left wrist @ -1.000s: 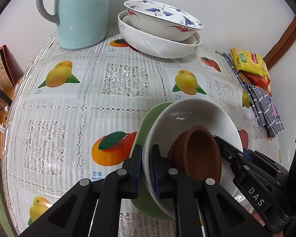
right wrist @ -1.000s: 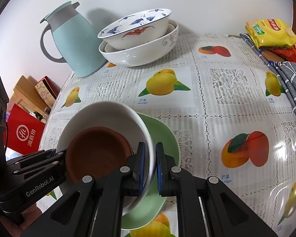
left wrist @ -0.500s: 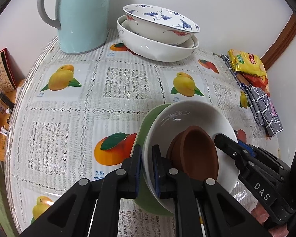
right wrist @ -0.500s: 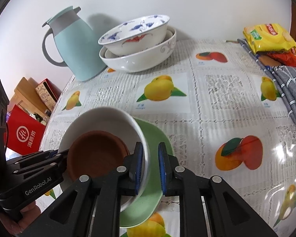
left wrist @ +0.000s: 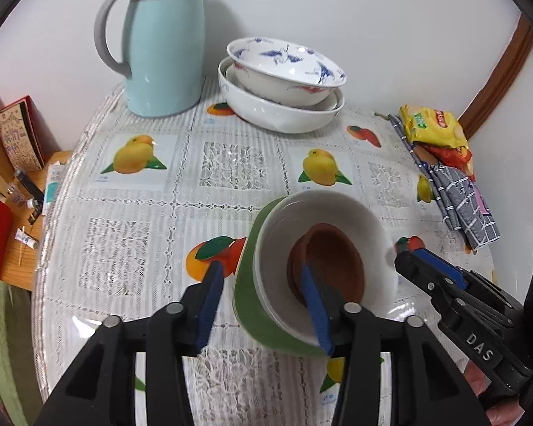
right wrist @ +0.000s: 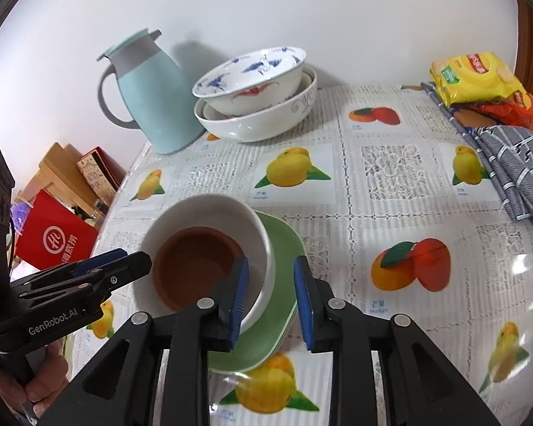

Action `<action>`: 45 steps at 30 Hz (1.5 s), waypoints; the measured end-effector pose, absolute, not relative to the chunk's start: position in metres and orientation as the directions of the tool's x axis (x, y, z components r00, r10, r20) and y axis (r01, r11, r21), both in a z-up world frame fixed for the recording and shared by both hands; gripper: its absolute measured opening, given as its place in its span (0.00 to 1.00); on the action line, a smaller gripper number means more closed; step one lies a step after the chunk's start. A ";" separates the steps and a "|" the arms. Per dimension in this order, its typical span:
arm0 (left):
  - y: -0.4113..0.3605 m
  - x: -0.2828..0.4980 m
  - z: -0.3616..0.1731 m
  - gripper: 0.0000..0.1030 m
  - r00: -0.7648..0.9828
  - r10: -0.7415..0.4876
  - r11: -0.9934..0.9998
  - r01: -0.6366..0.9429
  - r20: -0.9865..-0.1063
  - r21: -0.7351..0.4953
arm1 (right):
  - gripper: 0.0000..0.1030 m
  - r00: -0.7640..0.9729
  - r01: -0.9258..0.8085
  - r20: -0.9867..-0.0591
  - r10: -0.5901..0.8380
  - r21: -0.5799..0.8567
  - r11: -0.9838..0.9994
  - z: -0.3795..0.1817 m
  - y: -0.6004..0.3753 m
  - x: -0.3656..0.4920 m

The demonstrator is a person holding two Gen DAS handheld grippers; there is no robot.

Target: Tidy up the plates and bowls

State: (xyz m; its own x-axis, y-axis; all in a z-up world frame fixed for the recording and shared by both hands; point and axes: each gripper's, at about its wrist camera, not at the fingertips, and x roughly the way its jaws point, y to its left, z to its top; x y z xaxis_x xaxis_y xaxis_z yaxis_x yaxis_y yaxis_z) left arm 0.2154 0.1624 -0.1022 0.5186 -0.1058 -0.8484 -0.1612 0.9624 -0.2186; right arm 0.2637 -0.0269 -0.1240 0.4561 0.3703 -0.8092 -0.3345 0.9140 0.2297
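Round table (left wrist: 131, 234) under fruit-print lace cloth, seen in both views. At far edge by wall: pale blue jug (left wrist: 163, 53), beside it blue-patterned bowl (left wrist: 284, 67) nested in larger white bowl (left wrist: 284, 113). At right edge: grey checked cloth (right wrist: 511, 174) with yellow snack packet (right wrist: 476, 78) atop red packets. Near front: green plate (right wrist: 284, 266) flat on cloth, white bowl (right wrist: 209, 213) on it, brown bowl (right wrist: 192, 273) inside white bowl. Left gripper (left wrist: 263, 298) jaws just opened, now standing apart astride near-left rim of plate and white bowl, pads clear of both. Right gripper (right wrist: 270, 294) jaws likewise just opened, narrower gap, astride near-right rim, no pad pressing. Left view only: right gripper's tip beside bowl, clutter on side shelf at left. Right view only: red bag (right wrist: 53, 238) on floor side, hand (right wrist: 28, 387) gripping left tool's handle.
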 end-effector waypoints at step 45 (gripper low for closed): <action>0.060 0.044 0.012 0.89 0.722 0.028 0.986 -0.135 -0.691 -0.101 | 0.93 0.734 -0.141 -0.666 0.136 0.046 0.989 -0.004 -0.145 0.072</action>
